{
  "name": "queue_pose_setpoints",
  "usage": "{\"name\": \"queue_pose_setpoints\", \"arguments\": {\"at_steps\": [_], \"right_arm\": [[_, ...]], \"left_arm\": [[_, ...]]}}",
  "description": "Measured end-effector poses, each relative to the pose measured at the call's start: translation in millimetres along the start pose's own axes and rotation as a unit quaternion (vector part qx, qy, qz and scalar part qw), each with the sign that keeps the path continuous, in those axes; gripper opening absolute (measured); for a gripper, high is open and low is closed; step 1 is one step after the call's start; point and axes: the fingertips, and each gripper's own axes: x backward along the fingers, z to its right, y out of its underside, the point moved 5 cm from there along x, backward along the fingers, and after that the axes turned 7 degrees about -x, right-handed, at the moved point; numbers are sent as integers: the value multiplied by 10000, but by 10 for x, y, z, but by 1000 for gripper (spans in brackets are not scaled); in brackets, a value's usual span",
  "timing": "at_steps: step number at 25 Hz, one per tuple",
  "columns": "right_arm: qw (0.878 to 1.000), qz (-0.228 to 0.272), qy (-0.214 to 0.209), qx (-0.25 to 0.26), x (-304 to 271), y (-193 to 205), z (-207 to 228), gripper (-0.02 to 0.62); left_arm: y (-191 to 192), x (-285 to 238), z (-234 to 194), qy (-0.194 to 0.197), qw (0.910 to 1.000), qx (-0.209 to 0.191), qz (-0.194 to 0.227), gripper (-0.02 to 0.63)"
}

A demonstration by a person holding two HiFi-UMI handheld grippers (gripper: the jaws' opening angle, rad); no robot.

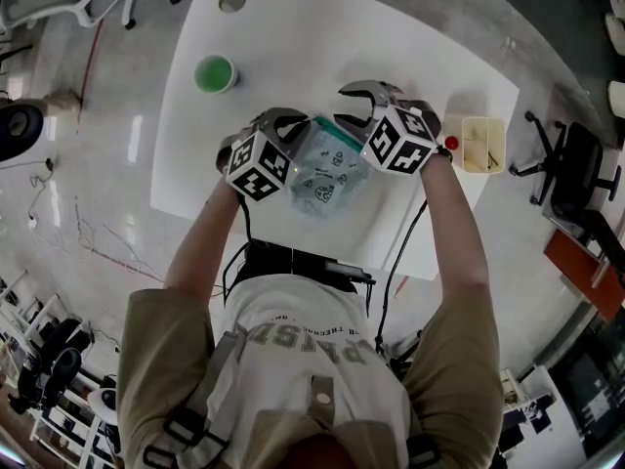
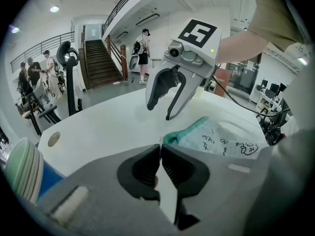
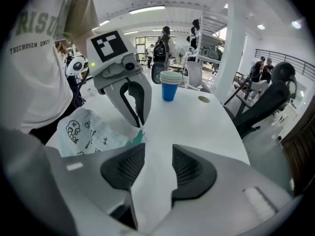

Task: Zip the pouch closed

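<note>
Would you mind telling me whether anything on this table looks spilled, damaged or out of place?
Nothing stands out. The pouch rests on the white table, a little crumpled but intact. The cup stands upright with nothing spilled round it, and the tray sits near the table's edge.

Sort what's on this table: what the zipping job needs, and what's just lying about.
For the job:
- pouch, its teal end pinched in the shut left gripper
- right gripper, open with nothing between its jaws

Lying about:
- cup
- small red object
- beige tray
</note>
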Motion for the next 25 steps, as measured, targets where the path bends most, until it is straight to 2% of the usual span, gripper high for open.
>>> {"name": "queue_pose_setpoints", "arguments": {"at_steps": [3, 6, 11, 18, 25], "right_arm": [[9993, -176, -73, 313, -63, -10, 49, 170], [9972, -345, -338, 563, -124, -24, 34, 170], [9878, -723, -606, 1237, -243, -8, -26, 169], [9560, -1189, -862, 2540, -422, 21, -141, 164], [9396, -1178, -1106, 3017, -444, -65, -184, 126]], "left_arm": [[-15, -10, 16, 106, 9999, -30, 54, 26], [-36, -17, 16, 154, 9998, -88, 81, 26], [-51, -10, 12, 218, 9996, -134, 113, 25], [-45, -29, 3, 292, 9994, -93, 152, 25], [-67, -27, -23, 337, 9991, -109, 216, 25]]}}
